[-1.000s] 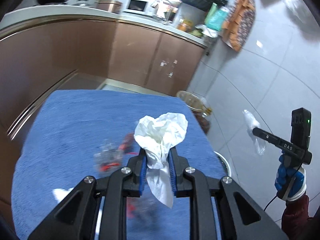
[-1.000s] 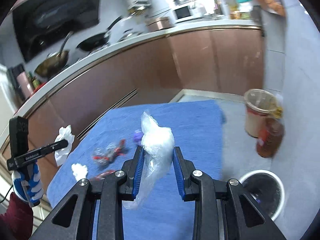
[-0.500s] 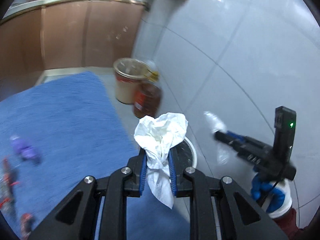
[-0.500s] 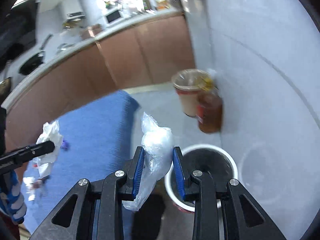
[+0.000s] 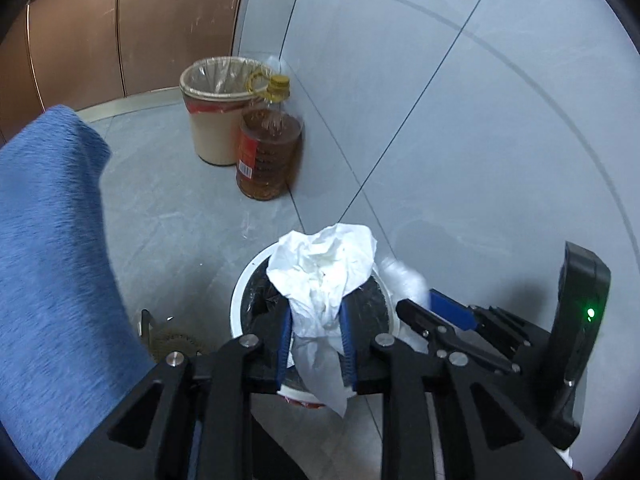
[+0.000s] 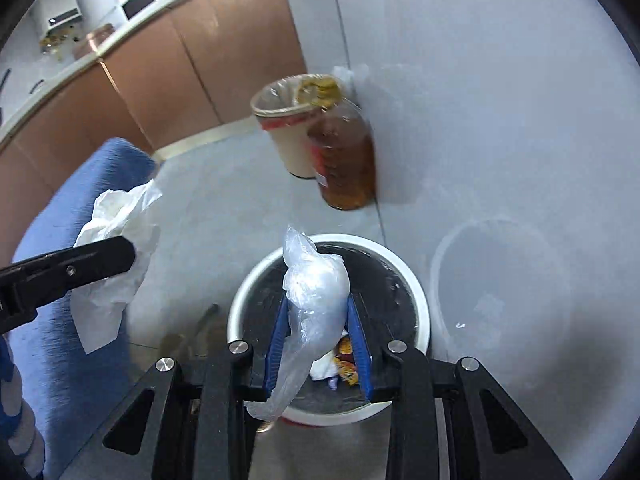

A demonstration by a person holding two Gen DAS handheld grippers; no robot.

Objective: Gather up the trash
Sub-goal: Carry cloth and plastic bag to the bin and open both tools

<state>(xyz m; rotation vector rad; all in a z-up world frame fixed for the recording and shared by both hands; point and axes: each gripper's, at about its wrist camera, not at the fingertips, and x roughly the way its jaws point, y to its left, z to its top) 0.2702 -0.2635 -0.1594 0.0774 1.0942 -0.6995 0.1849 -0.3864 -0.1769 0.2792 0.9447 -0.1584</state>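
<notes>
Open bin mouth (image 6: pixel 416 292) under both claws, blue bench (image 5: pixel 48 240) close beside, oil bottle (image 5: pixel 268 156) and lined bucket (image 5: pixel 212 120) farther back.

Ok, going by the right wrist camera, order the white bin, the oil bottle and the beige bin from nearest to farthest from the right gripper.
1. White bin: directly below the right gripper, which holds a clear plastic bag.
2. Oil bottle: farther back, against the wall.
3. Beige bin: just behind the bottle, on its left; close to it, but slightly farther.

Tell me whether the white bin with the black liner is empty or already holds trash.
Already holds trash. In the right wrist view, the white bin has crumpled white paper and colourful wrappers at its bottom, below the plastic bag.
</notes>
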